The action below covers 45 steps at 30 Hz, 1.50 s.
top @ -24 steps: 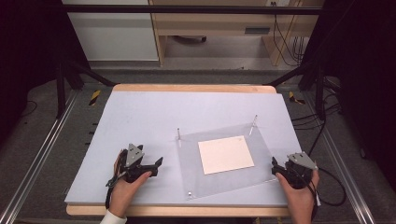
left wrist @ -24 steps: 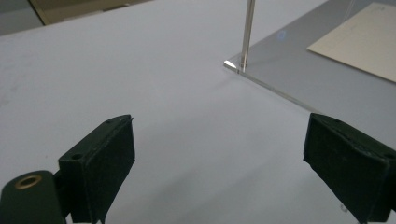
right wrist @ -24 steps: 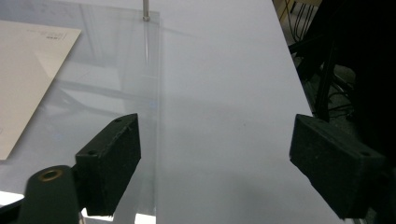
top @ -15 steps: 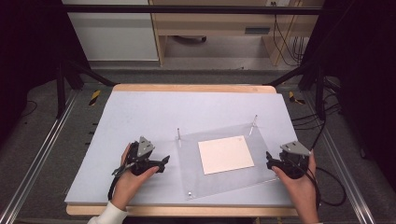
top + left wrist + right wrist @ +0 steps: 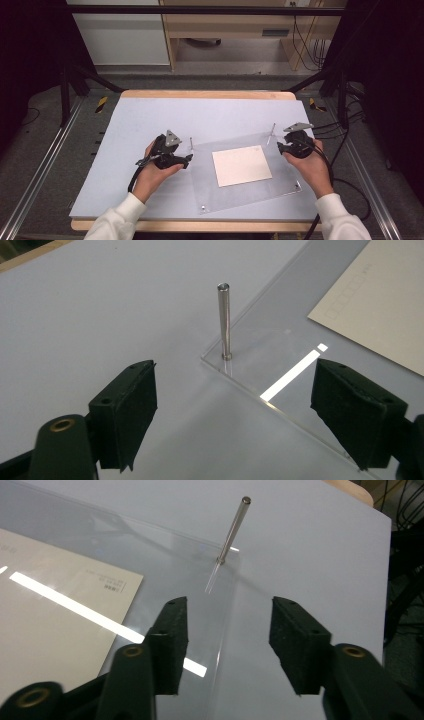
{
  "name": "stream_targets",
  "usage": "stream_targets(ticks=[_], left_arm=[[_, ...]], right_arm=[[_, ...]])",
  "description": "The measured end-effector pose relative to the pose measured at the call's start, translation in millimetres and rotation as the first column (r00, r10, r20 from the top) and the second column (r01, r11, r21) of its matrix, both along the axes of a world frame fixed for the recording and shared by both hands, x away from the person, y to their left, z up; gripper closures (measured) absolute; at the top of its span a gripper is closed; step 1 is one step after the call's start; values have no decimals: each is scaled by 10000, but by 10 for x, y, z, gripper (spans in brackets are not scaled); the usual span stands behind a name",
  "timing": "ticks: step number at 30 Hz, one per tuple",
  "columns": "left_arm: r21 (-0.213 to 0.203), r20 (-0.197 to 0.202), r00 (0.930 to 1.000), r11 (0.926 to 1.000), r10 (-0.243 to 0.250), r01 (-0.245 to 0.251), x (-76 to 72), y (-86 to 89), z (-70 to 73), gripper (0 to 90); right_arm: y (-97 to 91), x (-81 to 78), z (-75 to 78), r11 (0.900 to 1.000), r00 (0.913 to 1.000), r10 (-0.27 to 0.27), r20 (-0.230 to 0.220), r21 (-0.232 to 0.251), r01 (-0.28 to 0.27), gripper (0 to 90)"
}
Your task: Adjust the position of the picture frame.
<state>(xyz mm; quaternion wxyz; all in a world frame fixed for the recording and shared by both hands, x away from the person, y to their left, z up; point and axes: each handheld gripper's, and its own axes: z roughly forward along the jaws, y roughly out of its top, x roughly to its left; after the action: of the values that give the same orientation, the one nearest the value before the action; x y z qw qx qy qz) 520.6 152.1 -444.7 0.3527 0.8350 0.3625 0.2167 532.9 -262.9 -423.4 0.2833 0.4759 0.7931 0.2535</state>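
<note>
A clear acrylic plate (image 5: pixel 250 172) lies flat on the pale counter (image 5: pixel 135 120), turned a little askew, with a cream card (image 5: pixel 241 165) resting near its middle and slim metal pins standing at its corners. The left gripper (image 5: pixel 187 159) hovers just beside the plate's far left corner, its jaws spread wide with nothing between them, aimed at the upright pin (image 5: pixel 224 322) there. The right gripper (image 5: pixel 281 148) hangs near the far right corner, jaws likewise parted and empty, looking along at the other pin (image 5: pixel 232 527). The plate looks stiff, thin and fairly light, but smooth and glossy, so it would likely slip under a flat pinch and could scratch or crack if levered hard. Its edge sits flush with the counter, leaving little to get under. The pins seem the surest place to take hold: rigid, raised and narrow enough for the pads to close on. The loose card would probably slide if the plate tilts.
</note>
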Motion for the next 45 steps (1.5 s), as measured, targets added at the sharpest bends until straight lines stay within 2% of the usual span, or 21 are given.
stream_targets(ticks=[3,5,6,9,11,13,16,19,22,25,31,34,39,42,45], left_arm=[[98,1,10000,9999,86,-86,26,-11,-23,224],[-26,-62,9998,9998,172,-172,52,-31,-45,225],[-116,-124,9997,9997,197,-199,65,-43,-56,249],[-139,-101,9996,9995,272,-273,106,-87,-86,284],[-226,-143,9994,9992,325,-328,140,-112,-111,321],[-166,-126,9993,9993,338,-340,161,-133,-129,341],[-239,-141,9991,9989,392,-395,184,-163,-161,383],[-222,-209,9991,9991,366,-370,203,-179,-188,418],[-340,-142,9989,9984,454,-459,203,-195,-191,434],[-360,-121,9990,9984,424,-428,203,-213,-194,453],[-428,-121,9987,9979,491,-496,199,-224,-205,491],[-454,-107,9986,9976,514,-519,205,-227,-209,506],[-448,-75,9984,9974,564,-567,220,-234,-230,529],[-405,-37,9982,9974,593,-594,229,-231,-237,594],[-519,52,9978,9965,654,-650,241,-239,-248,623]], right_arm=[[-7,142,-18,9998,9999,100,101,183,-101,595],[-1,174,-26,9999,9999,48,106,132,-49,595],[7,247,-50,9999,10000,16,34,166,-16,598],[32,327,-81,9997,10000,46,-24,249,-46,602],[79,436,-114,9993,9999,99,134,372,-104,629],[95,469,-127,9987,10000,31,83,506,-35,632],[125,570,-187,9995,10000,-41,-16,322,42,658],[126,676,-258,9988,9999,-47,-167,497,55,705],[116,704,-270,9976,9999,-106,-62,684,110,735],[119,753,-321,9972,9998,-22,-219,750,39,766],[118,789,-360,9955,9996,-106,-260,935,130,825],[107,800,-368,9935,9995,-112,-301,1128,145,829],[108,806,-386,9928,9994,-159,-296,1184,193,834],[106,807,-383,9912,9991,-213,-375,1301,260,840],[99,809,-383,9911,9990,-208,-400,1308,259,843]])
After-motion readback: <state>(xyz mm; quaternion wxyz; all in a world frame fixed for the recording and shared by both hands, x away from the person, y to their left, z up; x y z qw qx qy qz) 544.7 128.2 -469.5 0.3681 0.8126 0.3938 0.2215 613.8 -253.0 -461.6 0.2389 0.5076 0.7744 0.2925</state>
